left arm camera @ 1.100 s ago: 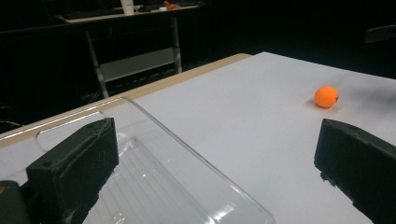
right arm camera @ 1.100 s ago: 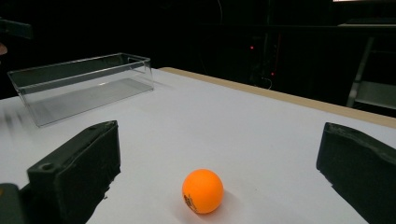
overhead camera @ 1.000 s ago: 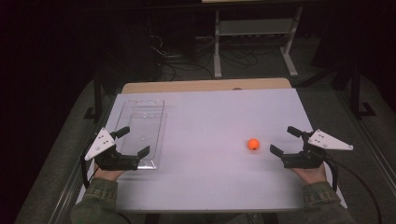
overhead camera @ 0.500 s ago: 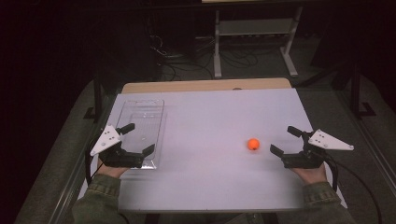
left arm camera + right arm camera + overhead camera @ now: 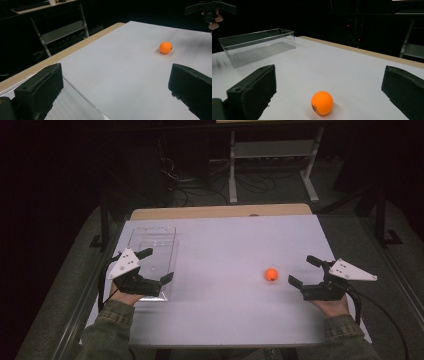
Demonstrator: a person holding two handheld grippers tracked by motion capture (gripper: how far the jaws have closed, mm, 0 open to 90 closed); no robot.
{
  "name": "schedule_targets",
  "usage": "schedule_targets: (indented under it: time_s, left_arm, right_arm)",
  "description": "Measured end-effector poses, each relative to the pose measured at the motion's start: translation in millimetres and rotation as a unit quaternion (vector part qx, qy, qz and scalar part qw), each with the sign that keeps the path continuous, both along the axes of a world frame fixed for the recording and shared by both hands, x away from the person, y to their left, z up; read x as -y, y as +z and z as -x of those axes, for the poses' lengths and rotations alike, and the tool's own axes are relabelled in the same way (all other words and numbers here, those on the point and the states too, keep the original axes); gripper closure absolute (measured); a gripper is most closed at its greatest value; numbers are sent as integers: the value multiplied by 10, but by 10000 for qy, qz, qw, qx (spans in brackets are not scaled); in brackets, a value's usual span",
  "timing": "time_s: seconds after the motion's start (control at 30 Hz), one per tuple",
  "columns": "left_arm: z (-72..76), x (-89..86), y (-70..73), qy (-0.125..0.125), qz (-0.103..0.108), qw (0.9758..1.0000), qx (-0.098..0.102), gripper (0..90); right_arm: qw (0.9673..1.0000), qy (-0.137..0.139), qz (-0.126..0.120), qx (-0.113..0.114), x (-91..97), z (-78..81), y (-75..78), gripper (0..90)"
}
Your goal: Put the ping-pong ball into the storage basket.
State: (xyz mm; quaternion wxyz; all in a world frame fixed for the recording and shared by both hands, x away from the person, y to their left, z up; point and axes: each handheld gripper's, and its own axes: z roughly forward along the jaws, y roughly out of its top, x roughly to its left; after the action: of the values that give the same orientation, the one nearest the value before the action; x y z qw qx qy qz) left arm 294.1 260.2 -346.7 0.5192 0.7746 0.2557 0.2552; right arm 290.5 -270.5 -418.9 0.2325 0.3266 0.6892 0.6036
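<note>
High view: we see the left gripper [image 5: 153, 265] has edged over the clear box [image 5: 152, 245], jaws wide, empty; right gripper [image 5: 305, 271] unmoved, spread beside the orange ball [image 5: 271, 274].

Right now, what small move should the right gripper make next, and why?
Probably ease the right gripper forward toward the orange ball. Its jaws stand open and empty, and the ball lies loose on the table just ahead of them, apart from the clear box.

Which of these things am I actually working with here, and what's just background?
In play: orange ball; clear box; left hand-held gripper; right hand-held gripper, both open.

Background: metal stand behind the table; floor cables.
</note>
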Motion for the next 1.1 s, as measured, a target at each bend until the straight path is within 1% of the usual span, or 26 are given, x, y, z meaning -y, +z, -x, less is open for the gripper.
schedule_targets:
  time_s: [0.13,0.2,0.37,0.53,0.67,0.83,0.97,1.1]
  left_arm:
    - [-25,38,22,-43,-40,10000,-3,0]
    - [-41,68,31,-53,-27,10000,-5,0]
    - [-75,136,49,-113,-107,9999,-7,0]
    - [-113,207,60,-170,-138,9998,-31,0]
    - [-143,262,73,-207,-230,9995,-21,0]
    - [-200,328,67,-237,-259,9994,-79,0]
    - [-228,394,78,-297,-338,9989,-95,0]
    - [-250,457,105,-391,-371,9985,-91,0]
  right_arm:
    - [10000,-2,-7,3,1,1,1,0]
    - [10000,0,-3,-5,2,-1,0,0]
    - [10000,-3,-7,0,3,-4,1,0]
    - [10000,6,-10,1,4,-4,1,0]
    - [10000,19,-15,-7,-4,-8,0,0]
    - [10000,49,-16,-11,-17,-7,0,0]
    - [10000,55,3,-14,-26,-6,-1,0]
    - [10000,59,22,-29,-34,-1,-1,0]
